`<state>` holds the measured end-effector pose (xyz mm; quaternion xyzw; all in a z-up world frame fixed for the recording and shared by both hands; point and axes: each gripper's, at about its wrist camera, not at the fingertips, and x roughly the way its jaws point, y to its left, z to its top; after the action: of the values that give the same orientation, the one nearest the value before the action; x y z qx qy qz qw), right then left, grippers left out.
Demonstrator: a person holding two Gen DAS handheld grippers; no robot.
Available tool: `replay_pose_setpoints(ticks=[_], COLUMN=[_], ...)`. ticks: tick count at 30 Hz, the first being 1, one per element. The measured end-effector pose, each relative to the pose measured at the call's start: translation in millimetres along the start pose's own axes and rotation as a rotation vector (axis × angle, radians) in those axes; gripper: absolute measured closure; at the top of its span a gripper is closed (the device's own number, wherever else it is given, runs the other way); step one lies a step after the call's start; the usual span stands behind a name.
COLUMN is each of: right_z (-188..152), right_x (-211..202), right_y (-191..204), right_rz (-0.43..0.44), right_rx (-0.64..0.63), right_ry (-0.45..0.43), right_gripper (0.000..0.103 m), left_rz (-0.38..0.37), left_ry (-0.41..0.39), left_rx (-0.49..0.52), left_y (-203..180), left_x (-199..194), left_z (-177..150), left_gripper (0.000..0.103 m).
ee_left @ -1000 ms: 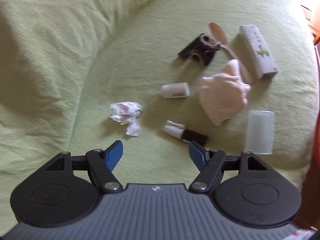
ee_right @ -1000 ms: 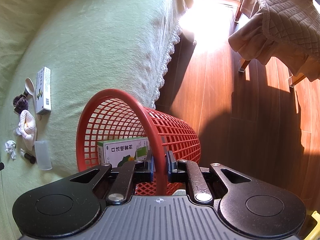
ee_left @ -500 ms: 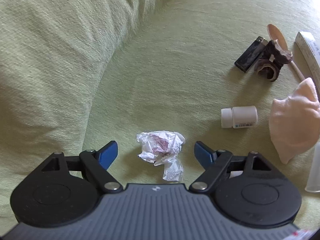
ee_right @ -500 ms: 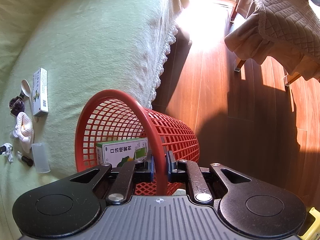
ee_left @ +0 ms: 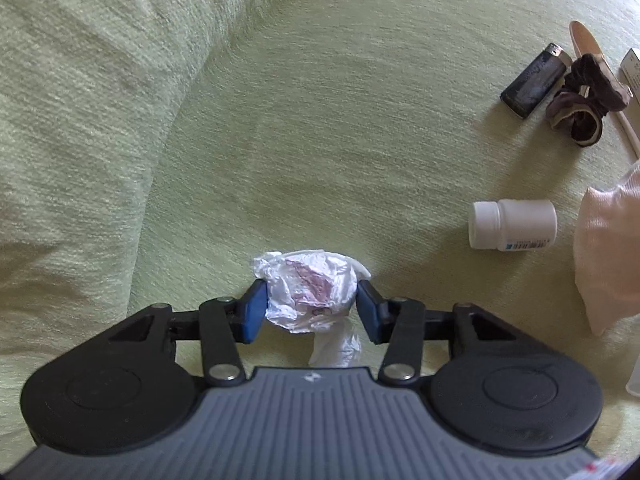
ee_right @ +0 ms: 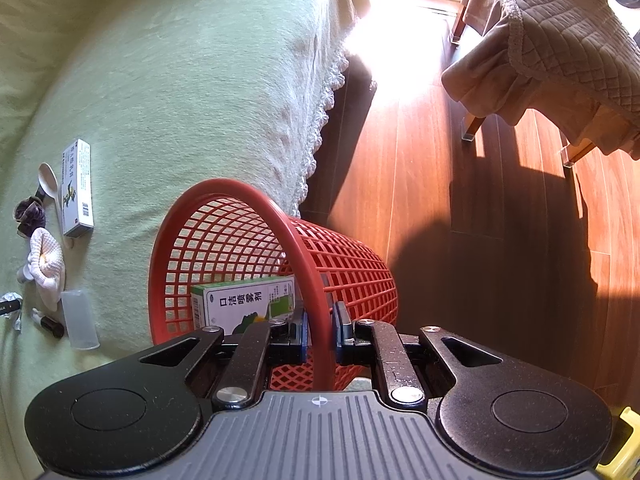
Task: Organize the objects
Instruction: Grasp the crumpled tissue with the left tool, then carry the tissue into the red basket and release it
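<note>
The left gripper (ee_left: 310, 310) points steeply down at the green sofa cover (ee_left: 320, 140), its blue pads (ee_left: 252, 314) flanking a crumpled white tissue (ee_left: 310, 294) that lies on the seat at 6 o'clock in the left wrist view. The jaws are closing, with the tissue between them; the left pad touches its edge, the right one looks just beside it, so the wad is not yet clamped. At 3 o'clock lies a white pill bottle (ee_left: 514, 224) on its side, with a pale pink cloth (ee_left: 608, 256) just beyond. At 2 o'clock sit a dark lighter (ee_left: 534, 80) and a brown scrunchie (ee_left: 580, 108).

The right gripper (ee_right: 320, 330) also points nearly straight down, clenched on the rim of a red mesh basket (ee_right: 256, 216) that holds a green-and-white box (ee_right: 244, 302). At 9 o'clock in this view lie a white carton (ee_right: 78, 188) and a clear cup (ee_right: 80, 320).

A second ago the left gripper hung higher and nearer the small dropper bottle, jaws wide, with the tissue ahead at 10 o'clock. It has since come down over the tissue, and its jaws have narrowed. The right gripper and basket have kept their place.
</note>
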<state>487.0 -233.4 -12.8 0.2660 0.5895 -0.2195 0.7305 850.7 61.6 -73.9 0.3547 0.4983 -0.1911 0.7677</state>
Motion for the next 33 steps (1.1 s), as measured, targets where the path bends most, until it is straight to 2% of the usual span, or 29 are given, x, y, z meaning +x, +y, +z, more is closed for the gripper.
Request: replay_pose_setpoints(ticks=[5,10,15,22,33], right_z=[-0.5,-2.2,-4.6,-6.5,-7.0], right_x=[-0.1,0.1,-0.1,0.3,-0.2], right_y=[-0.7,-2.7,-2.6,-3.2,-1.1], right_rz=[0.006,0.016,0.021,0.027,0.029], right_rx=[-0.008,-0.014,-0.023,-0.034,-0.038], right_ry=[-0.002,-0.004,-0.004,-0.003,-0.010], right_gripper=[0.094,0.094,0.094,0.094,0.094], left_rz=[0.008,-0.051,-0.087,-0.185,-0.378], left_ry=[-0.032,-0.071,-0.080,-0.049,-0.075], left_rx=[0.013,-0.040,-0.040,-0.021,0.089], left_y=[-5.8,-4.1,-19.6,-66.2,-164.0], left_x=[-16.4,-51.0,-97.9,-147.5,-219.4], left_z=[-6.2,-14.1,-20.9,-31.8,-34.5], left_gripper=[0.065,0.067,0.067,0.067,0.067])
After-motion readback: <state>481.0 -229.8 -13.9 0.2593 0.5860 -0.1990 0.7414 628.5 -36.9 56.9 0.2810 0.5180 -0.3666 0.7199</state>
